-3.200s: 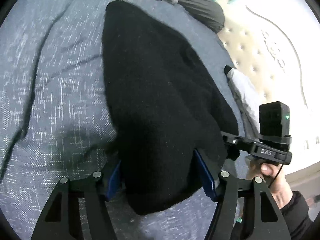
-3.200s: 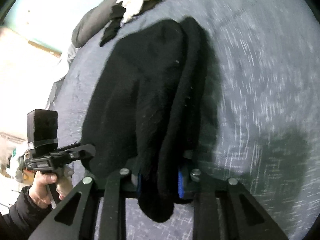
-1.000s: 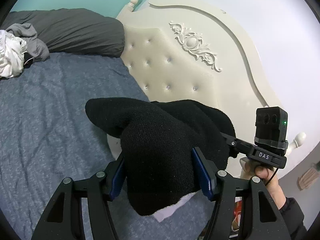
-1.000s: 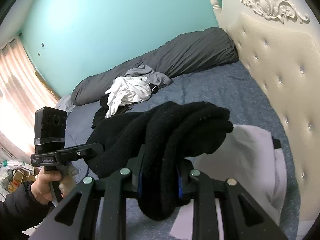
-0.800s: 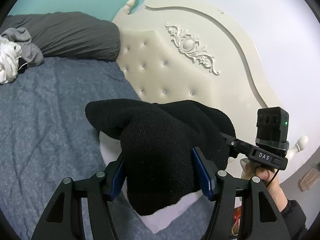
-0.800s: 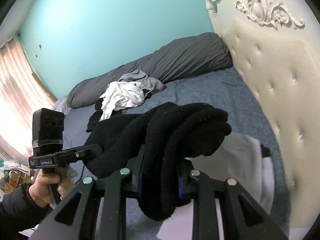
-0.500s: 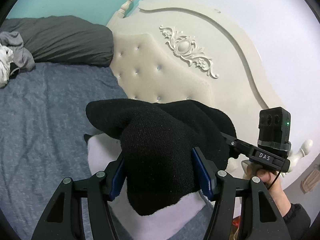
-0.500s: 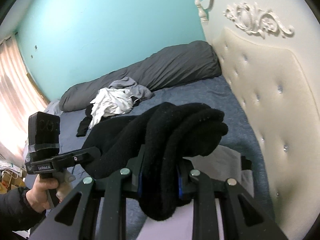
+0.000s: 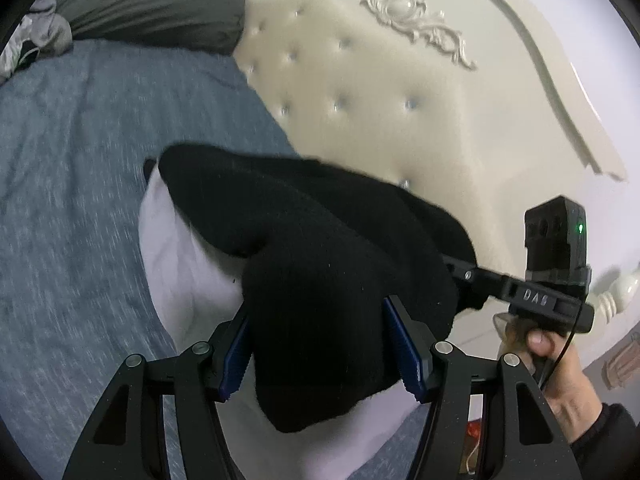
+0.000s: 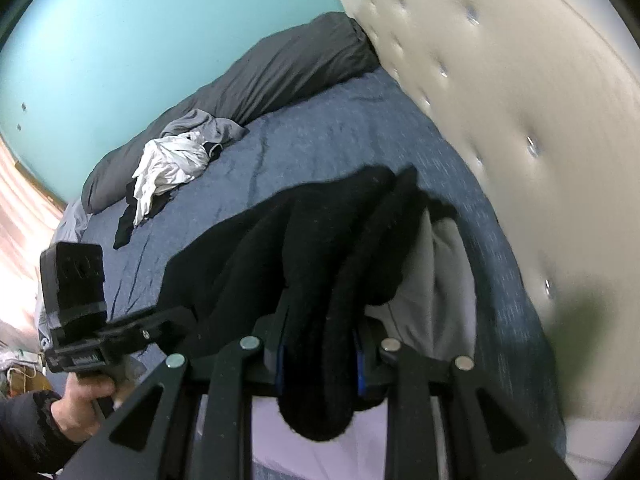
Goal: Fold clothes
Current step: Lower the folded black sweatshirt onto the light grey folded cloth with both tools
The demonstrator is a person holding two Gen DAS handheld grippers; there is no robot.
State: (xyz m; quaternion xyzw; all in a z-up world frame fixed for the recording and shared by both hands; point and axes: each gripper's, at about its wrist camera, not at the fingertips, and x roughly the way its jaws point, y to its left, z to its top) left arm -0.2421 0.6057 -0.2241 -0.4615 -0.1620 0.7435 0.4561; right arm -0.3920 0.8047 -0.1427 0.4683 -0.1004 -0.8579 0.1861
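A folded black knit garment [image 9: 312, 264] hangs between both grippers, just above a folded pale lilac garment [image 9: 180, 248] lying on the bed near the headboard. My left gripper [image 9: 318, 346] is shut on one thick end of the black garment, blue pads pressing both sides. My right gripper [image 10: 320, 360] is shut on the other bunched end of the black garment [image 10: 304, 264]; the pale garment [image 10: 436, 280] shows beneath it. In the left wrist view the right gripper's body [image 9: 552, 280] and its hand appear at right.
The blue-grey bedspread [image 9: 72, 200] stretches left. A cream tufted headboard [image 9: 380, 92] rises close on the right. A dark grey bolster [image 10: 280, 68] lies along the far teal wall, with a heap of white, grey and black clothes [image 10: 172, 168] before it.
Both grippers have sunk with the black garment toward the pale folded garment by the headboard, which now fills more of both views. The grips have not changed.
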